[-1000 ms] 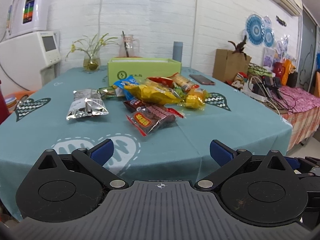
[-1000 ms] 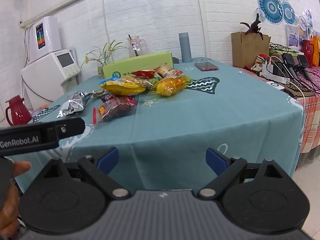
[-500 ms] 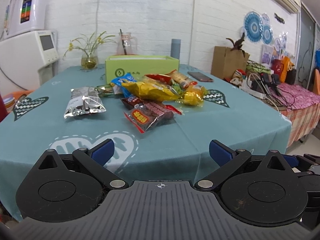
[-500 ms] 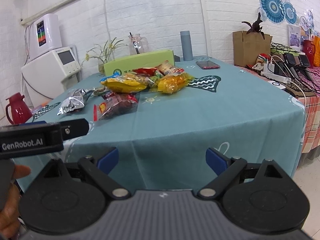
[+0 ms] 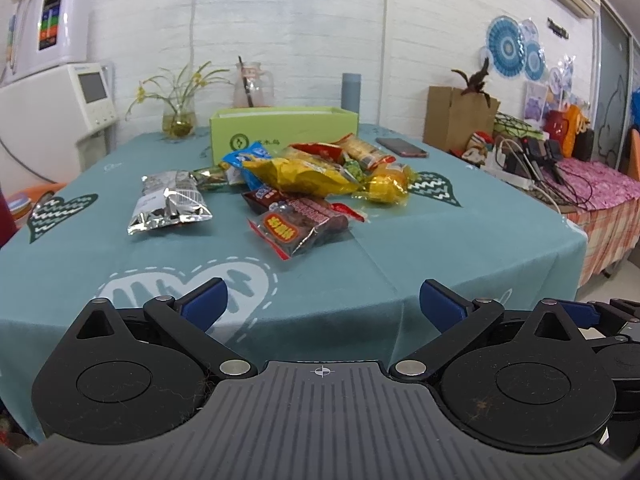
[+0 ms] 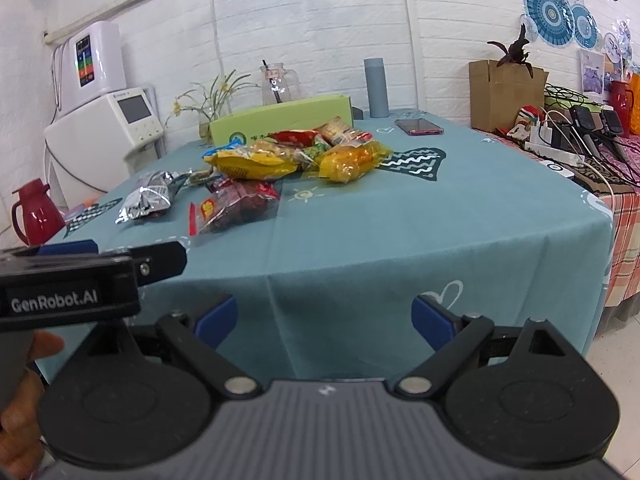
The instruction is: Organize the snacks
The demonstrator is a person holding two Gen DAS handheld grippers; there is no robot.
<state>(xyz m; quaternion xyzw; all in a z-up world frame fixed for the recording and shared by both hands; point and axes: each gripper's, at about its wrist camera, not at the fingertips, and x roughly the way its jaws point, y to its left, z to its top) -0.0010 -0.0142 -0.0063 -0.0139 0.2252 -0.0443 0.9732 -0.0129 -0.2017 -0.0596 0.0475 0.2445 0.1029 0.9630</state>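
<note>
1. I have my left gripper [image 5: 322, 300] near the front edge of the counter [image 5: 460, 240]; its jaws are spread wide, released, with only the teal cloth showing between the blue pads [image 5: 206, 302].
2. My right gripper [image 6: 324, 318] sits off the counter's near corner, jaws likewise spread and grasping nothing.
3. The snacks lie in a loose heap around the middle of the counter, well apart from both grippers.
4. Nearest to me in the left view is a dark red packet [image 5: 298, 228] with a yellow label, resting against a brown wrapper behind it.
5. To its left, a little apart from the heap, lies a silver foil bag [image 5: 170, 204], flat on the cloth.
6. Behind the red packet a long yellow bag [image 5: 304, 176] lies across the pile, with a blue packet [image 5: 246, 160] at its far left end and an orange-yellow bag [image 5: 386, 184] at its right.
7. A green box [image 5: 282, 132] stands just beyond the heap, open at the top.
8. Farther back stand a vase of flowers [image 5: 178, 120], a glass jug [image 5: 252, 88] and a grey cylinder [image 5: 351, 92].
9. A phone [image 5: 402, 147] lies flat to the right of the box.
10. In the right view the left gripper's black body [image 6: 92, 276] crosses the left edge, with the person's hand [image 6: 24, 420] beneath it.
</note>
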